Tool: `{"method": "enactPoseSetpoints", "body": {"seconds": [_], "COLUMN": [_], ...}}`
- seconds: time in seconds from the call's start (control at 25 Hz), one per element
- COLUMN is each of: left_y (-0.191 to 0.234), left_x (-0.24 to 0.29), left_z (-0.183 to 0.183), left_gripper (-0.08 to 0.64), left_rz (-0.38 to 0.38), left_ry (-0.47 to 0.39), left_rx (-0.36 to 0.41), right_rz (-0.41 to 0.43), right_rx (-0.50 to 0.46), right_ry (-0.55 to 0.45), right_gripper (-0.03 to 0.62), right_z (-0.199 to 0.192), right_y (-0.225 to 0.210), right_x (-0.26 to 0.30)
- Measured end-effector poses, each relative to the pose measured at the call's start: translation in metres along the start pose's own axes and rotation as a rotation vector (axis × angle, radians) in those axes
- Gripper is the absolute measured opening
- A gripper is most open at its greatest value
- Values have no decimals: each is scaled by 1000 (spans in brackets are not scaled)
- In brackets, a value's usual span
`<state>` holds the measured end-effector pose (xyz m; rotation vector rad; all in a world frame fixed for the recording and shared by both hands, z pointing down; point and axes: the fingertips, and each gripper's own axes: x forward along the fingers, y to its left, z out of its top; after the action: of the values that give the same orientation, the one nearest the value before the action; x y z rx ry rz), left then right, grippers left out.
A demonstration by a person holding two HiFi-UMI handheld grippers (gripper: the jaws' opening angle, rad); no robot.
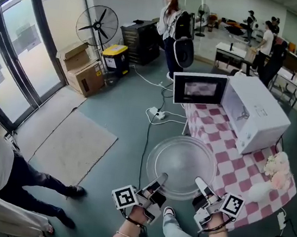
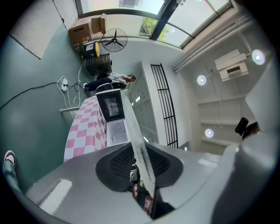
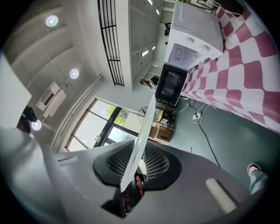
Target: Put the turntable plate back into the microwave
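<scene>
My left gripper (image 1: 159,179) and right gripper (image 1: 201,185) each pinch the near rim of the glass plate (image 1: 182,159), held in air at the table (image 1: 238,167)'s left edge. With so thin a grip, I fear it may tilt, slip, or knock the microwave (image 1: 254,112) door (image 1: 199,88).

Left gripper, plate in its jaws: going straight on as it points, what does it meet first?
Past the plate it grips, probably the microwave, near its open door; depth is unclear.
</scene>
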<state>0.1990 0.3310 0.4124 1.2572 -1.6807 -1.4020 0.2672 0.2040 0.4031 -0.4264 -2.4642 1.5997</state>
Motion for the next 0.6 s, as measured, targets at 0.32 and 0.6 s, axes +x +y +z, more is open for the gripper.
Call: {"method": "enactPoseSetpoints", "body": {"seconds": [0.32, 0.6], "left_y": [14, 33], "left_x": [86, 157], "left_z": [58, 95], "left_gripper": [55, 57], "left_rz": [-4, -6], "left_ry": [41, 87], "left_rx": [11, -10], "right_rz": [1, -18], "right_rx": [26, 44], "right_ry": [-34, -60], "right_gripper": [63, 63], "right_z": [75, 131], "right_y": [-22, -54], "right_x": [60, 102]}}
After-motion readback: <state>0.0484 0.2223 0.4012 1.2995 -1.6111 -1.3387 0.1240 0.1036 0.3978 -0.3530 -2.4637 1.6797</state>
